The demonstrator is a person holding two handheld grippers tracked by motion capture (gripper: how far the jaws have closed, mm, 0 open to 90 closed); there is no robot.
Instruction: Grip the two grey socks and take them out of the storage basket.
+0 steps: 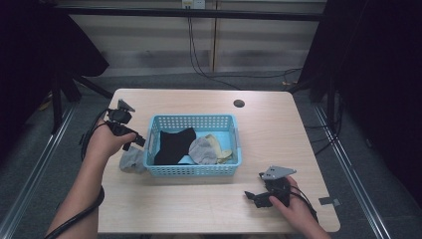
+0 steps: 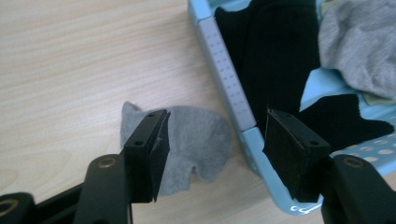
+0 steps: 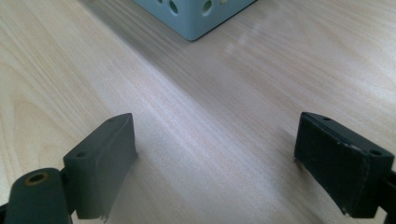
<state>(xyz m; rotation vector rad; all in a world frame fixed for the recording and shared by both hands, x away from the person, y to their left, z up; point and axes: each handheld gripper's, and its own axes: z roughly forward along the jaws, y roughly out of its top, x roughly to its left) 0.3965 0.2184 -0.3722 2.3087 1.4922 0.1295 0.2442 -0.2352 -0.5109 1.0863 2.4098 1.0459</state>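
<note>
Left gripper [image 2: 212,156] above table's left edge, jaws parted, gripping nothing; grey sock [image 2: 196,140] flat on table [image 1: 209,209] beneath, touching blue basket's [image 1: 191,170] left wall. Right gripper [image 3: 215,163] near front right corner, jaws wide apart, empty.

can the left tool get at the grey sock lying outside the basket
Probably yes: the left tool hangs open just above the grey sock, which lies flat on the table beside the basket, nothing covering it.
</note>
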